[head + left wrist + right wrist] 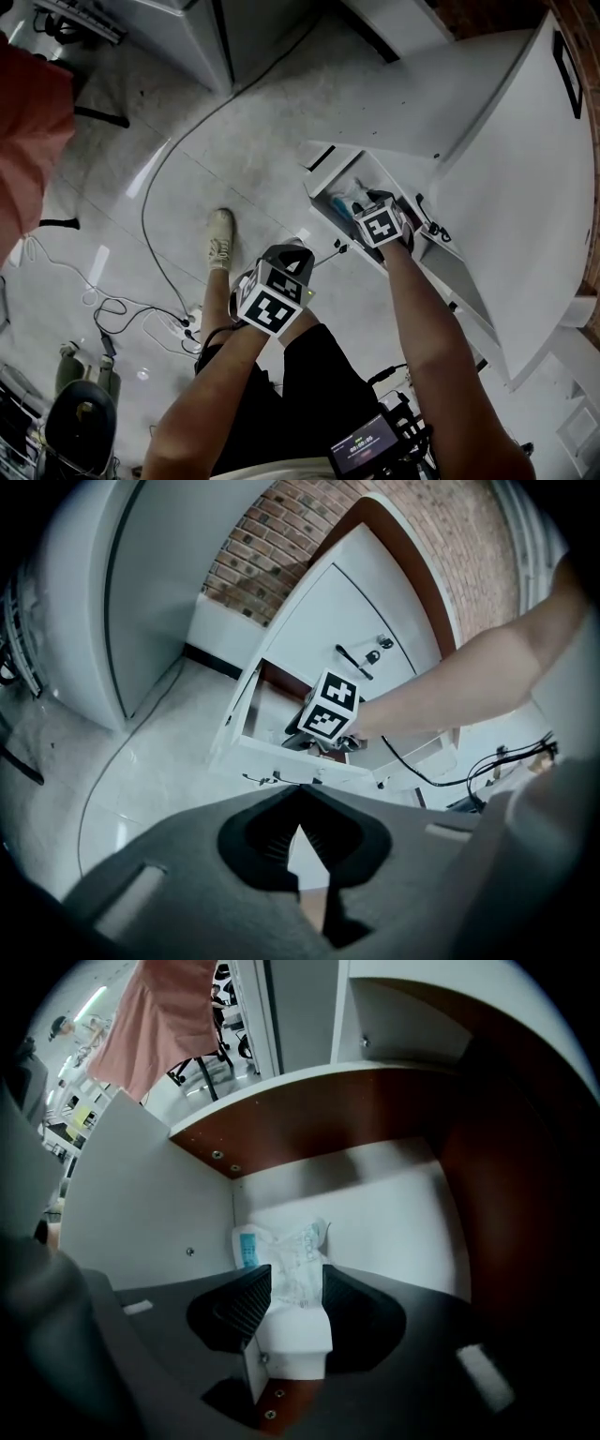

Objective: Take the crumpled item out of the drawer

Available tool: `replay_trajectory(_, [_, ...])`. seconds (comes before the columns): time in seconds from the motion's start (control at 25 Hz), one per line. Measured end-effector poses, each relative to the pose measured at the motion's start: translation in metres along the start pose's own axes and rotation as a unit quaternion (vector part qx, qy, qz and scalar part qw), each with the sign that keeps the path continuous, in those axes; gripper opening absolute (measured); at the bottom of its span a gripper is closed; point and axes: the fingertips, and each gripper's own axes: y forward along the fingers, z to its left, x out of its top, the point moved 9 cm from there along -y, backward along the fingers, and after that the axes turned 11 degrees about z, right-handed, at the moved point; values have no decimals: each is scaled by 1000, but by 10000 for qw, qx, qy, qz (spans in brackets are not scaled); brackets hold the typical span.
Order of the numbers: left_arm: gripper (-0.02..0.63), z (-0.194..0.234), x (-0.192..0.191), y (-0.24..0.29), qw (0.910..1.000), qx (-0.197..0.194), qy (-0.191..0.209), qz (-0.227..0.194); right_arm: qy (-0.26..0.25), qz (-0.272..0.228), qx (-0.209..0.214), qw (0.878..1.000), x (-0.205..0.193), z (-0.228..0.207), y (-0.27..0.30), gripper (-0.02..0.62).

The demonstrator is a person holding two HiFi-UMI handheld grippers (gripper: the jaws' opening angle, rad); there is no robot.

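Jaws on my right gripper (295,1283) stand apart, straddling the crumpled white-and-blue packet (281,1246), not clamping it. Packet lies in the open drawer (394,1204), toward its far left corner. Left gripper (298,832) jaws together, empty, over the floor (141,789).

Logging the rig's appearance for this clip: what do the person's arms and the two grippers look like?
The left gripper and the right gripper both have dark grey moulded bodies with black ribbed pads. Each carries a white cube printed with black square markers. The forearms show no sleeves. The person wears black shorts and a pale shoe.
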Motion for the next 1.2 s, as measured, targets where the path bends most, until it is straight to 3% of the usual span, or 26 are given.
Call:
replay_trajectory(0.12, [3, 0, -3, -1, 10000, 18, 11, 14, 58, 154, 69, 9998, -2, -1, 8, 182])
replay_trajectory(0.44, [3, 1, -14, -5, 9999, 70, -32, 149, -176, 34, 36, 9998, 3, 4, 2, 81])
replay_trajectory(0.8, [3, -14, -4, -13, 9997, 17, 195, 159, -144, -380, -321, 9987, 4, 14, -28, 55])
replay_trajectory(1.2, [3, -25, -7, -35, 9988, 61, 415, 251, 294, -832, -655, 9939, -14, 19, -67, 34])
